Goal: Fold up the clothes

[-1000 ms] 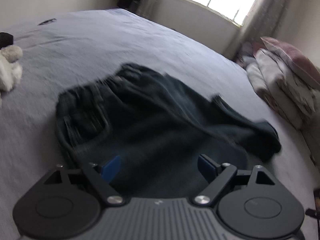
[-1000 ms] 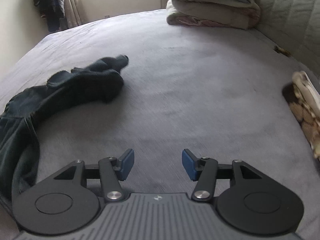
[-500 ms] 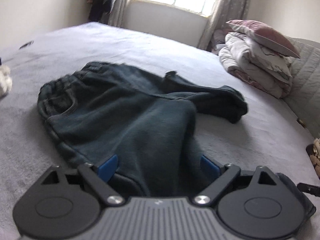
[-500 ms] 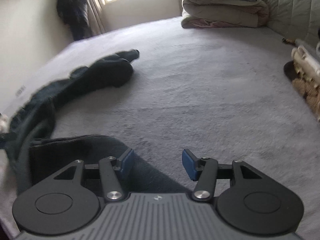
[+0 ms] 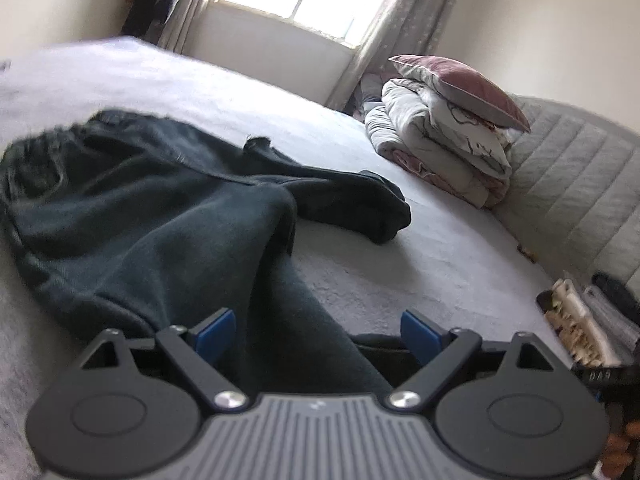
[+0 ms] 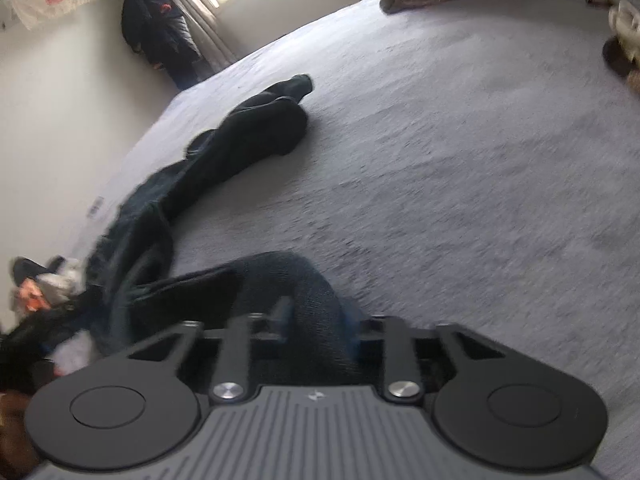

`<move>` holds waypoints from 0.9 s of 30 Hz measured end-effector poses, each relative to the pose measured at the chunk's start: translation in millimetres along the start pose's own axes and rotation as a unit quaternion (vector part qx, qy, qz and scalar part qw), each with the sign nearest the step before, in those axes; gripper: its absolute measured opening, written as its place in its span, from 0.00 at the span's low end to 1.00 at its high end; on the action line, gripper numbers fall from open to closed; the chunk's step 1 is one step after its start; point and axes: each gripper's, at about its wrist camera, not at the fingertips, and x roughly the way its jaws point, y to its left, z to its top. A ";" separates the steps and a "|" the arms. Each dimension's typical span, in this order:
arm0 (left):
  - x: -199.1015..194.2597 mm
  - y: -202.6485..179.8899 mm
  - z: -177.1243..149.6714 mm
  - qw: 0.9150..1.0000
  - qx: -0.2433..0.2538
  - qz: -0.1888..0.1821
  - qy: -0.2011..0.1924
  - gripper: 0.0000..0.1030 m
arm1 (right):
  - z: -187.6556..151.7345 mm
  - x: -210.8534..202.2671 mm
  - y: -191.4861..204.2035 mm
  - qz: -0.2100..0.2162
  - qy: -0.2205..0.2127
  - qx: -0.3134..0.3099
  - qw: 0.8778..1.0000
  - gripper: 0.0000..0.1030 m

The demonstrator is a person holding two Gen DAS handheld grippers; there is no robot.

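Dark denim trousers (image 5: 132, 216) lie spread on the grey bed (image 5: 432, 264), waistband at the far left. One leg stretches away to the right; the other runs down toward me. My left gripper (image 5: 318, 336) hovers low over that near leg, open, its blue pads wide apart and clear of the cloth. In the right wrist view the trousers (image 6: 240, 148) trail off to the far left. My right gripper (image 6: 316, 320) is closing at the end of the near leg, and a bunched fold of denim sits pinched between its fingers.
Folded bedding topped by a pink pillow (image 5: 444, 148) is stacked against the quilted headboard (image 5: 580, 188). Small items (image 5: 576, 320) lie at the bed's right edge. A dark coat (image 6: 160, 28) hangs in the corner by the window. A soft toy (image 6: 48, 284) lies at the left.
The right gripper dropped onto the end of the trouser leg, rolled, and its fingers closed on the cloth. The left gripper slid along the trousers, then stayed put with its fingers wide.
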 end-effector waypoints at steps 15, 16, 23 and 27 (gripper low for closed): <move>-6.8 -1.9 -6.2 0.986 -0.033 -0.166 0.005 0.88 | -60.9 12.4 59.6 0.164 0.060 -0.092 0.980 0.27; -3.7 -5.5 -9.2 0.984 -0.029 -0.175 0.013 0.88 | -66.0 14.4 62.4 0.161 0.063 -0.101 0.980 0.27; 19.8 -24.1 -28.6 0.986 0.034 -0.153 0.054 0.88 | -69.3 9.2 53.3 0.180 0.051 -0.087 0.978 0.28; 28.3 -29.7 -39.5 0.986 0.078 -0.134 0.059 0.88 | -58.6 -9.5 40.5 0.191 0.030 -0.080 0.978 0.51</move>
